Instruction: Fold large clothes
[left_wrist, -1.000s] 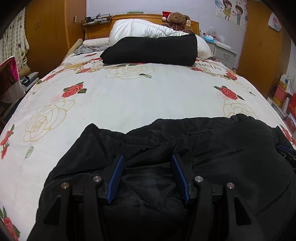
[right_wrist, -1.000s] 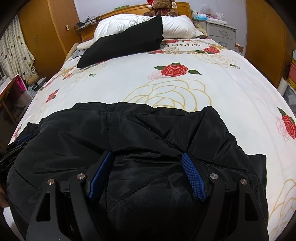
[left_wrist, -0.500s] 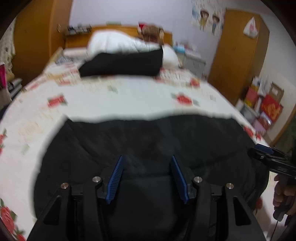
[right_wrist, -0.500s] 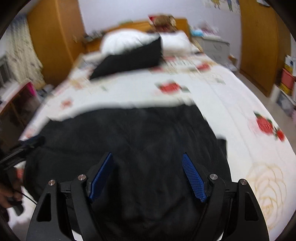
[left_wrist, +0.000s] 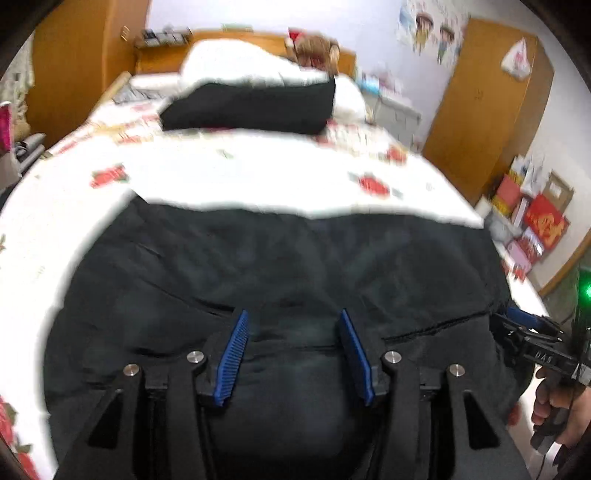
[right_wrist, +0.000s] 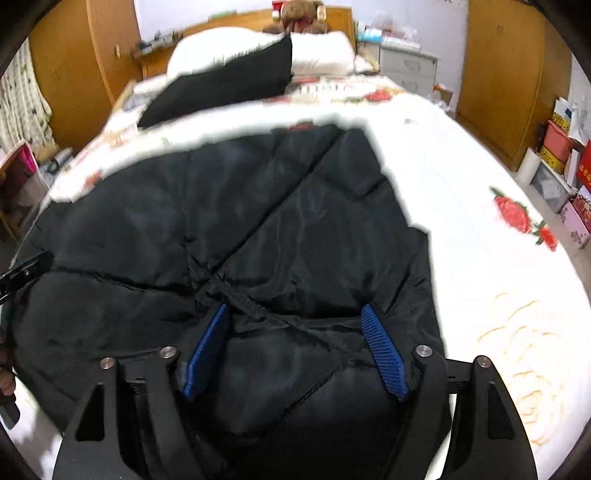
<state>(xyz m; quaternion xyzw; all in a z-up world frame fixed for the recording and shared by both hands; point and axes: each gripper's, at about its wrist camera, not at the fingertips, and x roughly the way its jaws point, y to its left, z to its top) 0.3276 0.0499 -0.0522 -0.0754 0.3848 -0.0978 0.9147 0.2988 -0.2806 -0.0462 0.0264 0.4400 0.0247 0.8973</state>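
Observation:
A large black quilted jacket (left_wrist: 288, 266) lies spread across the near end of the bed; it also fills the right wrist view (right_wrist: 258, 221). My left gripper (left_wrist: 293, 325) is open, its blue pads apart over the jacket's near edge. My right gripper (right_wrist: 295, 321) is open too, pads wide apart above a stitched seam of the jacket. Neither grips the cloth. The right gripper shows at the right edge of the left wrist view (left_wrist: 532, 332); the left gripper's tip shows at the left edge of the right wrist view (right_wrist: 26, 273).
The bed has a white rose-print cover (right_wrist: 480, 192). A folded black garment (left_wrist: 251, 107) and white pillows (right_wrist: 317, 51) lie at the headboard with a teddy bear (right_wrist: 301, 11). A grey nightstand (right_wrist: 406, 70), wooden wardrobes and boxes (left_wrist: 535, 218) stand to the right.
Both grippers have lifted and pulled back. The jacket now lies spread wider and flatter across the bed. Both stay open.

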